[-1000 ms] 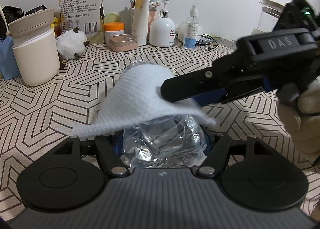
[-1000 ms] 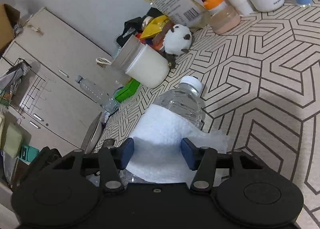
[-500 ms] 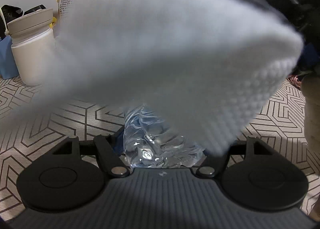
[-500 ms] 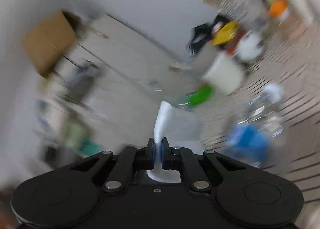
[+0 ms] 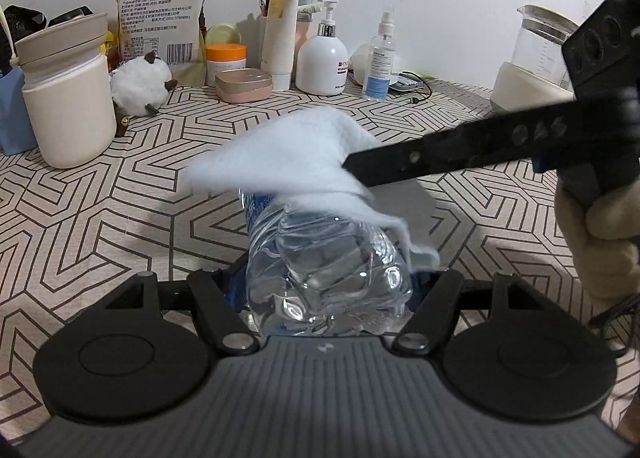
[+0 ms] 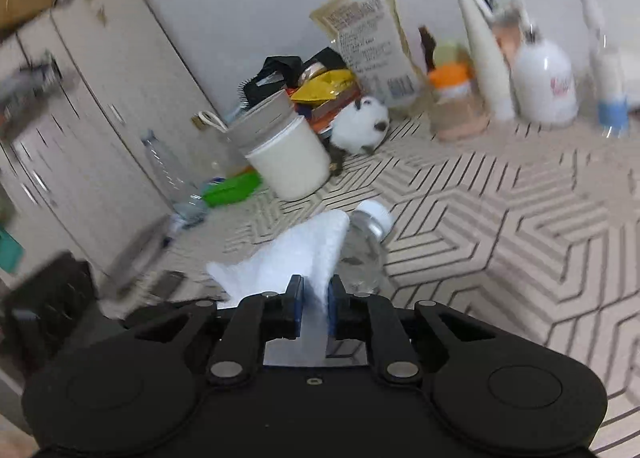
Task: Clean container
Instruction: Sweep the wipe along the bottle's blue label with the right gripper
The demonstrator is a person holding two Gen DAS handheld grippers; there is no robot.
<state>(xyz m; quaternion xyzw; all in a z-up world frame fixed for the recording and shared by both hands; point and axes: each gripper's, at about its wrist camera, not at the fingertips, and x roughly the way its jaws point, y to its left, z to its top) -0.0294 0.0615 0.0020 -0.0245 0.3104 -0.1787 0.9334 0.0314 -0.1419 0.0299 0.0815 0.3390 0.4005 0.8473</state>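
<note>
My left gripper [image 5: 326,282] is shut on a clear plastic water bottle [image 5: 324,270], held by its base and pointing away over the patterned table. The bottle's white cap end shows in the right wrist view [image 6: 366,242]. My right gripper [image 6: 314,304] is shut on a white cloth [image 6: 298,258]. It reaches in from the right in the left wrist view [image 5: 352,169] and holds the cloth [image 5: 292,155] draped over the top of the bottle. The bottle's neck is hidden by the cloth in the left wrist view.
A cream lidded jar [image 5: 66,95] stands at the left. A plush sheep [image 5: 140,83], a food bag [image 5: 162,13], a pump bottle [image 5: 322,55], a spray bottle [image 5: 380,57] and a glass kettle [image 5: 534,57] line the back wall. Cabinets [image 6: 80,117] stand beyond the table's left edge.
My right gripper closed on the cloth, lifted it up off the bottle, then brought it back down onto the bottle's top. The left gripper kept holding the bottle still.
</note>
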